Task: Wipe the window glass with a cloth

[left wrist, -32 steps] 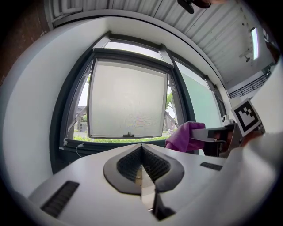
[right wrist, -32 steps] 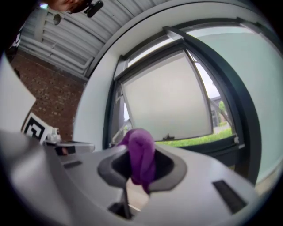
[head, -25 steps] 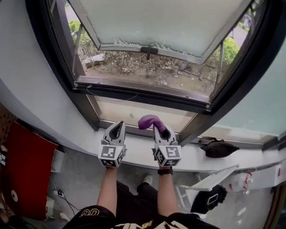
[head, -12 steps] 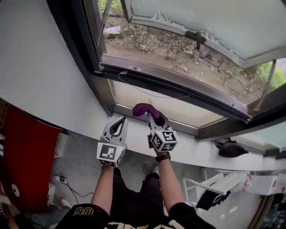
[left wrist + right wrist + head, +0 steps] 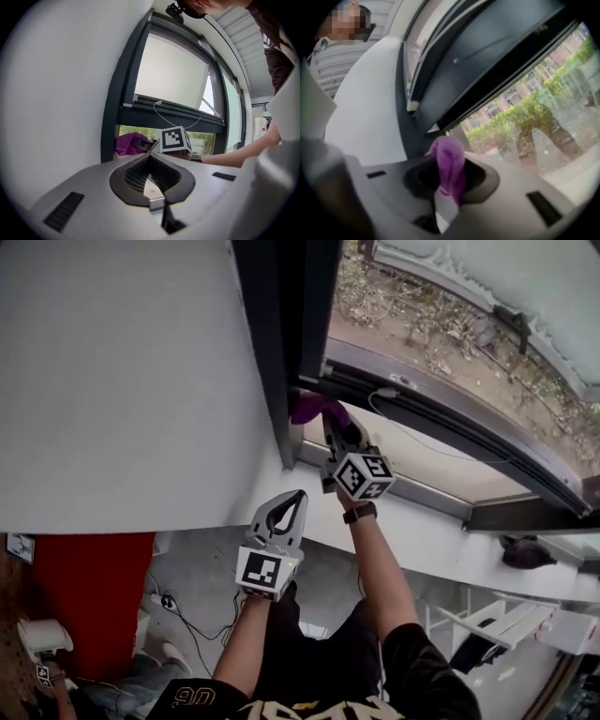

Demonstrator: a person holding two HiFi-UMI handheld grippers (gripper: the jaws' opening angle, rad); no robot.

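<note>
The low window glass (image 5: 412, 460) meets the dark frame (image 5: 281, 343) in a tight corner. There the right gripper (image 5: 339, 427) is clamped on the purple cloth (image 5: 314, 409) — the wad could snag on the frame and pull loose. The left gripper (image 5: 291, 510) hangs back, closed on nothing.

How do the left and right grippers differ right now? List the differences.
Right gripper is shut on the purple cloth; left gripper is shut, empty. Right gripper is up at the window frame; left gripper hangs back, lower. Both carry a marker cube.
</note>
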